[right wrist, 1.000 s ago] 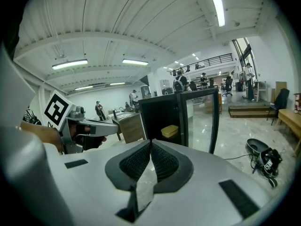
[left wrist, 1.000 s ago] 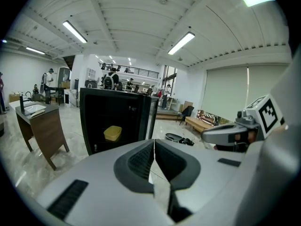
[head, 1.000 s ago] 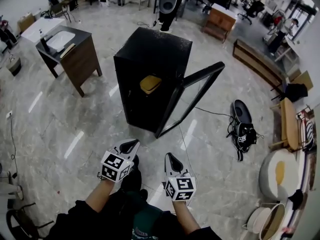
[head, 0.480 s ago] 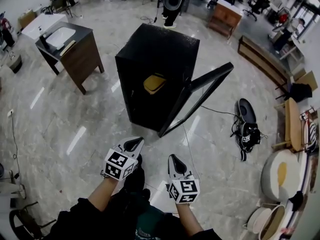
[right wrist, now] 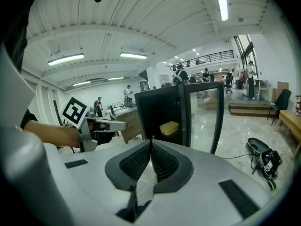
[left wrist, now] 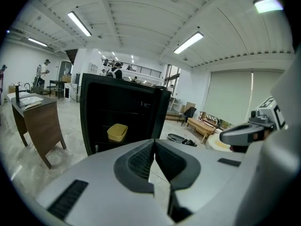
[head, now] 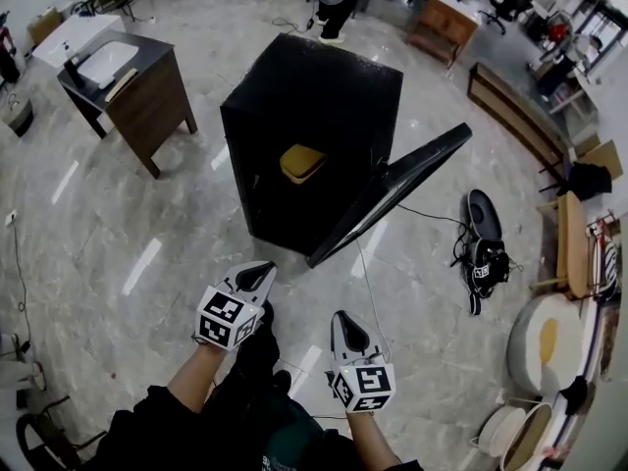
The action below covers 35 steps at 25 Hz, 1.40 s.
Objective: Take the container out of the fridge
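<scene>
A black fridge (head: 304, 106) stands on the marble floor with its glass door (head: 392, 192) swung open to the right. Inside, a yellow container (head: 301, 162) rests on a shelf. It also shows as a yellow container (left wrist: 117, 132) in the left gripper view and a yellow container (right wrist: 169, 127) in the right gripper view. My left gripper (head: 257, 275) is shut and empty, some way short of the fridge's front. My right gripper (head: 345, 327) is also shut and empty, lower right of it and further back. Both point toward the fridge opening.
A wooden cabinet with a white sink (head: 128, 91) stands left of the fridge. A black bag (head: 479, 253) and a cable (head: 422, 216) lie on the floor to the right, behind the open door. Benches and round seats (head: 545, 346) line the right side. People stand in the background.
The fridge looks larger and nearer in the head view. The left gripper has moved ahead of the right one toward the fridge. Both jaws stay shut and empty.
</scene>
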### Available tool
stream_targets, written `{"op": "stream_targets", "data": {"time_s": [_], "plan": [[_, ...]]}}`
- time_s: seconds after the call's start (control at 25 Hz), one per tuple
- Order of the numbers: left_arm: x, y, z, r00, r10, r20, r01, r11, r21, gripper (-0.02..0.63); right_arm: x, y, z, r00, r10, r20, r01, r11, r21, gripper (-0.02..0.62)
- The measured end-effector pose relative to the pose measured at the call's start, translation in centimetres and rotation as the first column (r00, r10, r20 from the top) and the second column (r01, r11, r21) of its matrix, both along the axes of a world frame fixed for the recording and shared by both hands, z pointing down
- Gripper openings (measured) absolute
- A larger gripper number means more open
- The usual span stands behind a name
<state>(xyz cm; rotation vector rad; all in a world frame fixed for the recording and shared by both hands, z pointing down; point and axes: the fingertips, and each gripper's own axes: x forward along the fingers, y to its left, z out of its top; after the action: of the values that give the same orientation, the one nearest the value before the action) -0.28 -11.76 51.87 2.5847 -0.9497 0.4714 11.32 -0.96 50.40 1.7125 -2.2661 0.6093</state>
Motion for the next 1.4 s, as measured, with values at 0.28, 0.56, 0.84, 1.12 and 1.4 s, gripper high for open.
{"op": "stream_targets", "data": {"time_s": [0.28, 0.56, 0.84, 1.12, 1.4], "plan": [[-0.3, -2.8, 2.8, 1.0, -0.022, -0.02, 0.022, 1.0, -0.007, 0.014, -0.9, -2.9, 0.3, 1.0, -0.021, -0.006, 0.022, 0.999, 0.044, 0.037], [0.1, -5.6, 4.6, 0.999, -0.026, -0.03, 0.025, 1.0, -0.017, 0.014, -1.0, -5.2, 1.4, 1.0, -0.02, 0.001, 0.02, 0.999, 0.039, 0.036], [0.4, -9.0, 6.6, 0.998, -0.045, -0.052, 0.042, 0.997, -0.062, 0.014, -1.3, -6.7, 3.3, 1.0, -0.014, 0.016, 0.014, 1.0, -0.005, 0.037], [0.5, -12.5, 8.5, 0.996, -0.072, -0.053, 0.067, 0.993, -0.099, 0.014, -1.9, -9.1, 3.1, 1.0, -0.025, 0.01, 0.026, 0.999, -0.035, 0.037], [1.1, -16.6, 10.1, 0.99, -0.125, -0.062, 0.115, 0.983, -0.146, 0.014, -2.0, -12.1, 3.0, 0.999, -0.042, 0.005, 0.043, 0.997, -0.06, 0.037]]}}
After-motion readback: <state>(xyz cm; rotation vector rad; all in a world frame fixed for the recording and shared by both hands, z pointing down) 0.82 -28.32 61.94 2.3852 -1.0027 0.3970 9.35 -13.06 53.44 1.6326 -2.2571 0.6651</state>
